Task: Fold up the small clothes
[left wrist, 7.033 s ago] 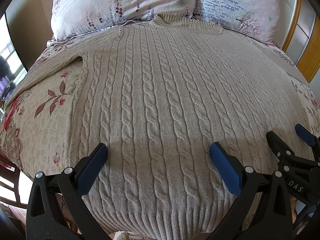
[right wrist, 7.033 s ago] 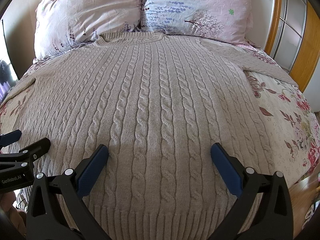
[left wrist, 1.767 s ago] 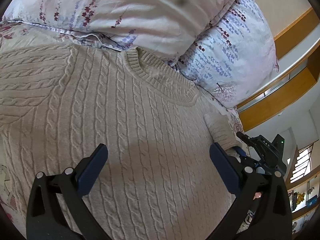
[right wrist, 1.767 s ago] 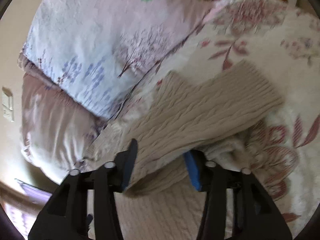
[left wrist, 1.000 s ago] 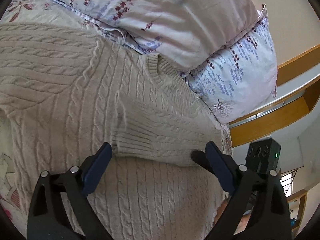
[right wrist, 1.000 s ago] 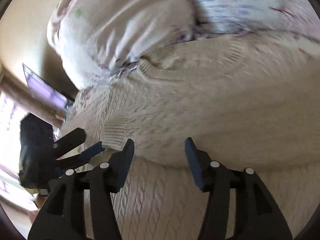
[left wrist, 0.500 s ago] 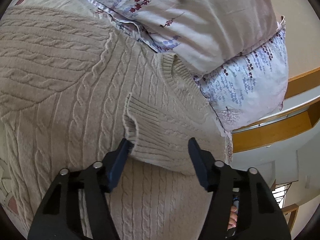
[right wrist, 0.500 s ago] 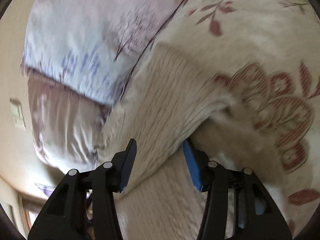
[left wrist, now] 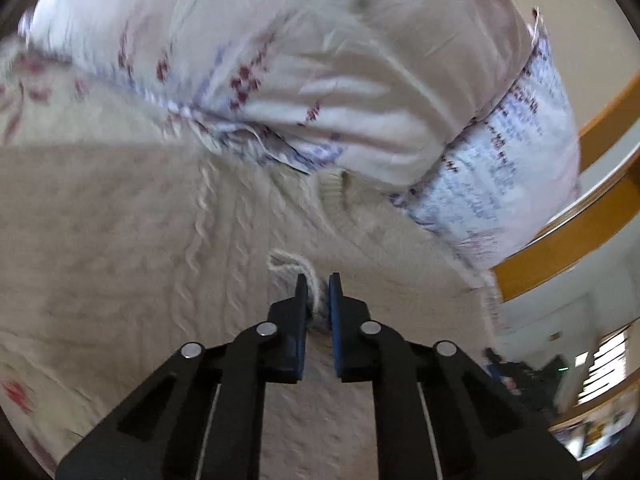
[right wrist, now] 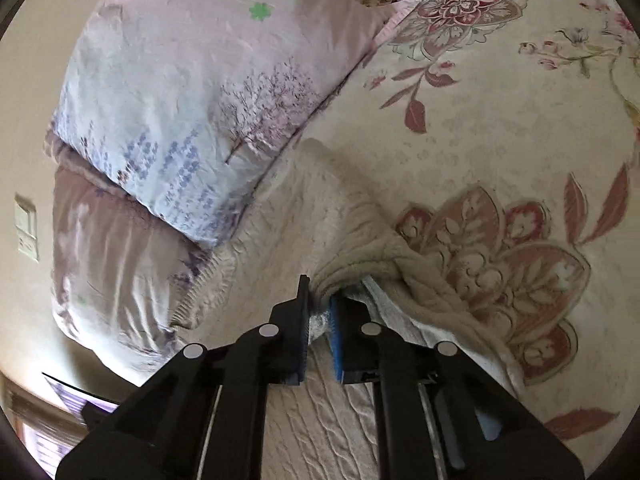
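A beige cable-knit sweater (left wrist: 160,240) lies spread on the bed, its neck toward the pillows. My left gripper (left wrist: 318,284) is shut on the ribbed cuff (left wrist: 290,266) of the sleeve that lies folded across the sweater's chest. My right gripper (right wrist: 318,292) is shut on a bunched fold of the sweater (right wrist: 360,256) at its right shoulder edge, lifting the knit a little off the floral bedspread (right wrist: 500,128). The left wrist view is blurred by motion.
Two floral pillows (left wrist: 320,80) (right wrist: 192,92) lie against the head of the bed just beyond the sweater's neck. A wooden headboard rail (left wrist: 580,220) runs at the right. The bedspread stretches to the right of the sweater.
Both grippers have closed from part-open to shut: the left onto the sleeve cuff, the right onto the shoulder fold. The sleeve was carried across the chest a second ago.
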{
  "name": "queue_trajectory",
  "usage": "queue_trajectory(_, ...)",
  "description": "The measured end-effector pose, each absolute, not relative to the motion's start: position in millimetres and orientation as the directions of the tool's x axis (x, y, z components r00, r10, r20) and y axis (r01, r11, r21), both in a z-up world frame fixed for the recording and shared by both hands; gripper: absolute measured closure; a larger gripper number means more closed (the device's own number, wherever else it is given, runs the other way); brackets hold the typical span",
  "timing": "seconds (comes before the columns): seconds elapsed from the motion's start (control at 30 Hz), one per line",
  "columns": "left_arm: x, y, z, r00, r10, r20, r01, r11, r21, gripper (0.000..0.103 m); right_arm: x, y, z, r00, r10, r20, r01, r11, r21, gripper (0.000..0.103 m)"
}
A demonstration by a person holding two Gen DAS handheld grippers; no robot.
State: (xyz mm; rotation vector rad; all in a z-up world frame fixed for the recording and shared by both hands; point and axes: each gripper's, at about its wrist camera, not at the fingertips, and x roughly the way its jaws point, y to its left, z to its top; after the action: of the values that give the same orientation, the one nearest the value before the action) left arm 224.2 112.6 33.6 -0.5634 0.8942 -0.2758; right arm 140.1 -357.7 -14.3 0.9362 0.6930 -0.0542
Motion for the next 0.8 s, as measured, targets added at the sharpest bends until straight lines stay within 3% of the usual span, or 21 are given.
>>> queue_trajectory(0.17,225,119,14,0.545,-0.400,-0.737,-0.073,0.853,-0.516,0.097,141,-351,-19,0.745,0.193,-0.638,0.377,0.667,0.643,0.092)
queue_trajectory(0.23,220,125,11,0.536,-0.408,-0.740,-0.084,0.846,-0.527,0.094,138,-347,-15,0.736,0.165,-0.657,0.382,0.699,0.604,0.087)
queue_trajectory(0.3,209,131,15,0.538,-0.430,-0.725,-0.073,0.833,-0.548,0.083,134,-342,-11,0.732,0.152,-0.664,0.379,0.720,0.582,0.074)
queue_trajectory(0.37,194,140,22,0.555,-0.444,-0.704,-0.060,0.822,-0.566,0.059,126,-337,-8,0.740,0.163,-0.652,0.352,0.733,0.583,0.054)
queue_trajectory(0.43,172,158,32,0.592,-0.437,-0.677,-0.049,0.819,-0.571,0.048,117,-331,-5,0.751,0.169,-0.638,0.323,0.750,0.578,0.040)
queue_trajectory(0.53,140,192,44,0.649,-0.389,-0.653,-0.078,0.821,-0.566,0.043,107,-317,-3,0.761,0.210,-0.614,0.246,0.783,0.571,0.034)
queue_trajectory(0.8,84,303,29,0.711,-0.213,-0.670,-0.363,0.705,-0.609,0.048,102,-294,-8,0.764,0.291,-0.576,0.108,0.823,0.558,0.028)
